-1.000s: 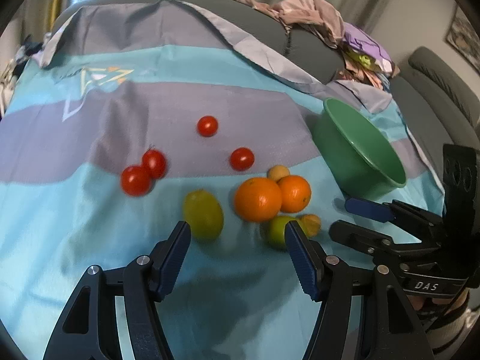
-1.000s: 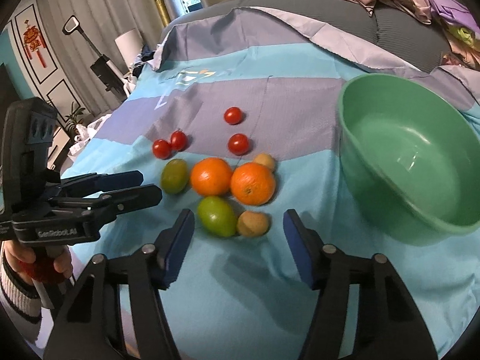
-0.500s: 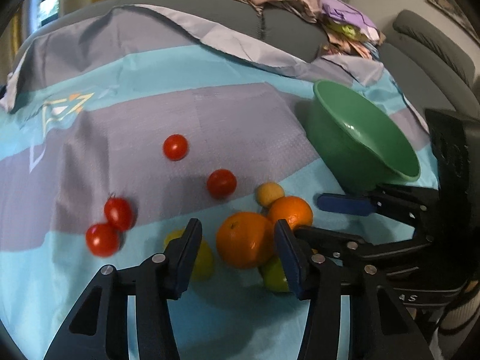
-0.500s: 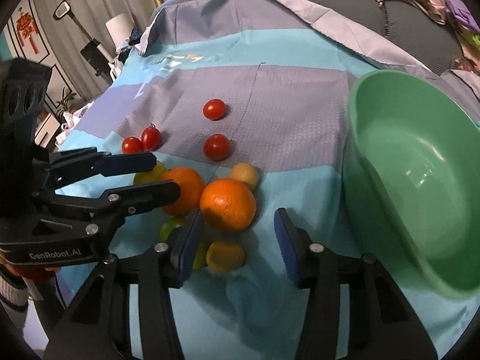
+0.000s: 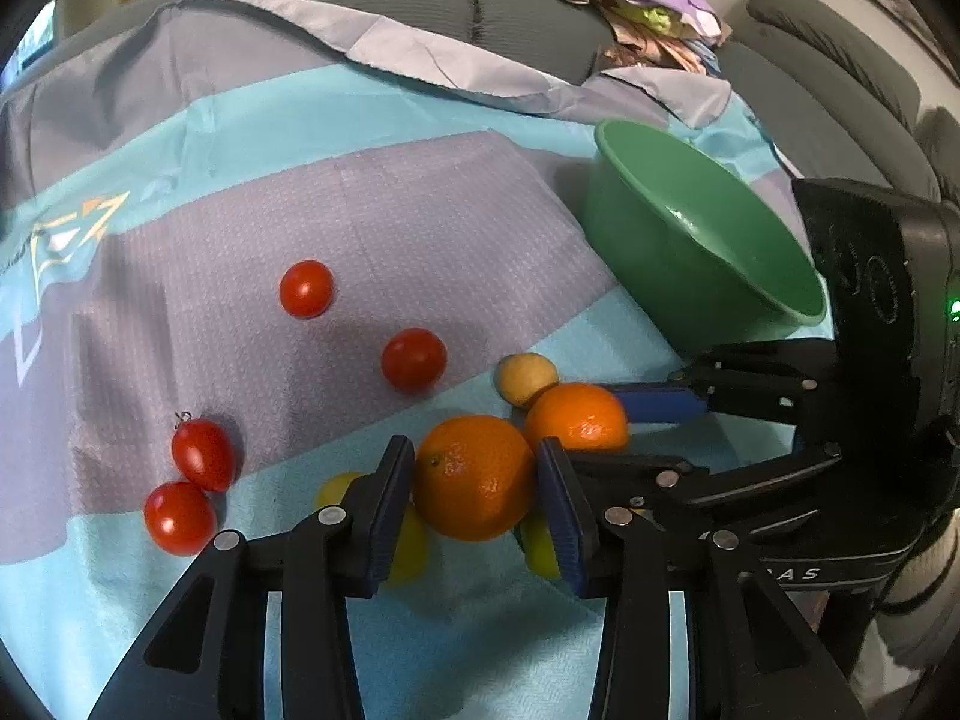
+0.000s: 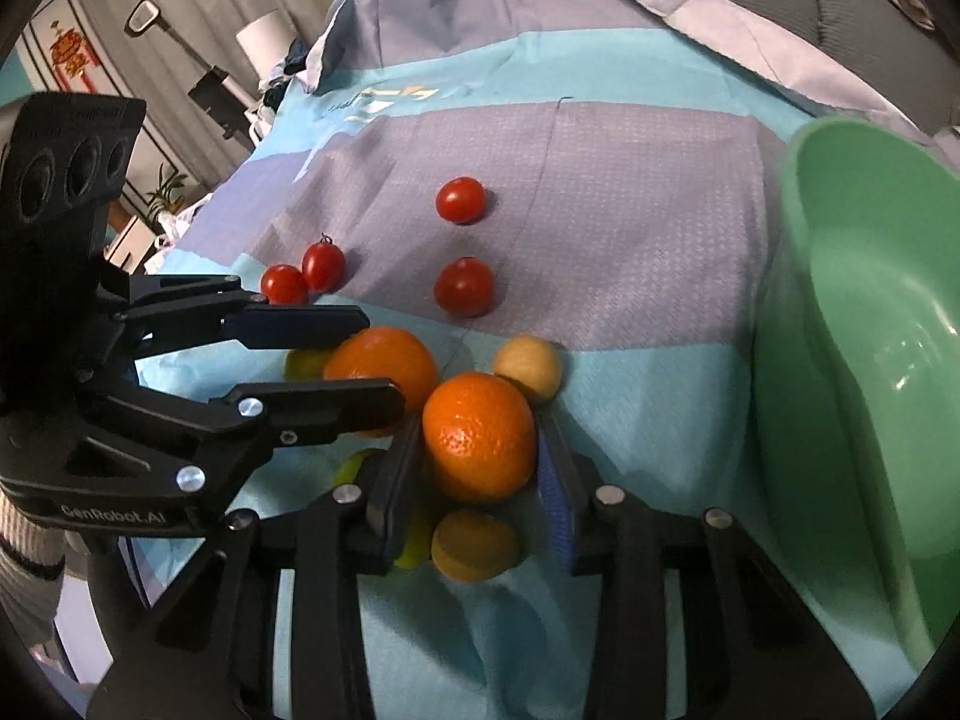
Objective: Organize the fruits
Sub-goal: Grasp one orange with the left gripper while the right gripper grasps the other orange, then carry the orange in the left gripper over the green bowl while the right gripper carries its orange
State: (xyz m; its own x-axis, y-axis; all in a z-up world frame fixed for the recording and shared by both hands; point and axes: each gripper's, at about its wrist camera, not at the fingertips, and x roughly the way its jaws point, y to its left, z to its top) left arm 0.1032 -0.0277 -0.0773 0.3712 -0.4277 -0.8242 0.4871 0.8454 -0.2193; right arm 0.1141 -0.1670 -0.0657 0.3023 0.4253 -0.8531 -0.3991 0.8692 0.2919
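The left gripper is closing its jaws on one orange, the right gripper on the other orange, pads touching. "GenRobot.AI" marks the left gripper. Tomatoes, small yellow fruits crowd around; the green bowl sits near the cloth's right edge.

Four red cherry tomatoes, two oranges, two yellow-green fruits, two small tan round fruits, one green bowl and two black grippers are in view.
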